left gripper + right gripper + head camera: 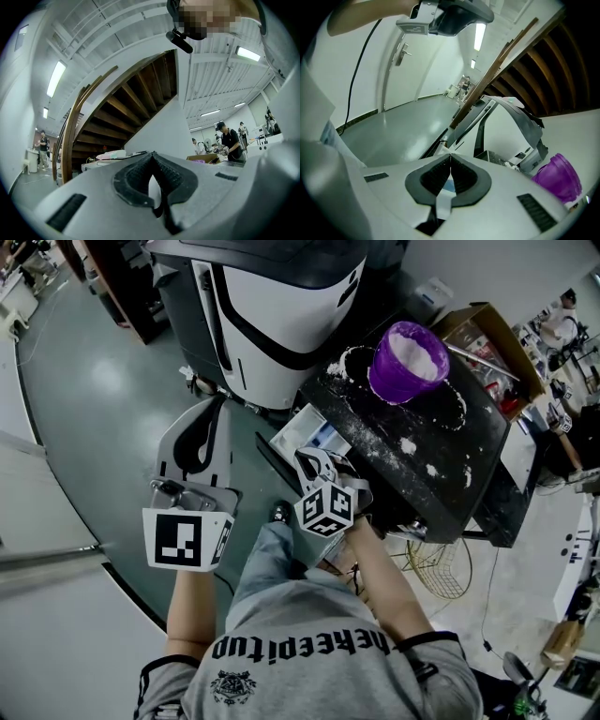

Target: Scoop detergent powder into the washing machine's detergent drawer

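The white and black washing machine (281,324) stands at the top of the head view, and its detergent drawer (314,439) is pulled out below it, white with a blue part. A purple tub (409,360) full of white powder sits on a black table (441,474) dusted with spilled powder. My right gripper (314,462) hangs just over the drawer, jaws shut and tips touching (450,157); white and blue show through the gap behind them. My left gripper (211,411) is held left of the drawer above the floor, shut on nothing (152,157). The right gripper view also shows the tub (558,180).
A cardboard box (487,334) of odds and ends stands behind the black table. A wire frame (441,568) lies on the floor beside the person's right arm. Wooden stairs (126,108) rise in the left gripper view. People (229,140) work at far benches.
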### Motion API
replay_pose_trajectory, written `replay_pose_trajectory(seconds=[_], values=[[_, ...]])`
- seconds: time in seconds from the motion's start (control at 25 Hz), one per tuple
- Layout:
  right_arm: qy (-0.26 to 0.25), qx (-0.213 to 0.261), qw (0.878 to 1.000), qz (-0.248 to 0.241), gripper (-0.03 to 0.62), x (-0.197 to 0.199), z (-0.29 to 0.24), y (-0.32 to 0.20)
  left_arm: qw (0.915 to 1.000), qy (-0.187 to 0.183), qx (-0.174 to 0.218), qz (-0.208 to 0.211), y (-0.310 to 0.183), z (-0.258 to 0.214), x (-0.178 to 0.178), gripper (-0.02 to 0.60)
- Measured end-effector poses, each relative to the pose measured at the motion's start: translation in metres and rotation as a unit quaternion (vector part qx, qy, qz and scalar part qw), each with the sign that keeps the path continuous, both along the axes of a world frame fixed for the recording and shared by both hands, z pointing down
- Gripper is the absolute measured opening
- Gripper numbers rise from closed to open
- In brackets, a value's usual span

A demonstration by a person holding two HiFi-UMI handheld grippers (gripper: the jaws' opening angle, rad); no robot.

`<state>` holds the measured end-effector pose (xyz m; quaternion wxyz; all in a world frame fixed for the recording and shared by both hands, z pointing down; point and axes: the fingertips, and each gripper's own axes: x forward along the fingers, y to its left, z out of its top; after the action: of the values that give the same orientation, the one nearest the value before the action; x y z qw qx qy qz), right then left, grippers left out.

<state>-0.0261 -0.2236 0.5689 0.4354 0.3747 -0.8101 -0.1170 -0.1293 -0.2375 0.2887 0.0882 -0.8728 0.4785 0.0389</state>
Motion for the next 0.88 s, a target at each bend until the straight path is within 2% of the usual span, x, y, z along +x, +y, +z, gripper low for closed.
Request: replay_pose_trajectory(seconds=[0.52, 0.76, 0.88], values=[[0.054, 0.029, 0.998, -0.034, 0.003, -0.0016, 0.0050, 0.0054, 1.0000, 0.001, 0.000, -0.002, -0.0003, 0.0028, 0.0013, 0.003], [0.062, 0.031, 0.997, -0.040, 0.005, -0.0008, 0.0045, 0.0075, 1.0000, 0.003, -0.001, 0.000, -0.0007, 0.0016, 0.0039, 0.003], [0.046, 0.027, 0.998, -0.031, 0.003, 0.0005, 0.0028, 0.0072, 1.0000, 0.003, 0.000, 0.002, -0.0008, 0.0006, 0.0060, 0.003]])
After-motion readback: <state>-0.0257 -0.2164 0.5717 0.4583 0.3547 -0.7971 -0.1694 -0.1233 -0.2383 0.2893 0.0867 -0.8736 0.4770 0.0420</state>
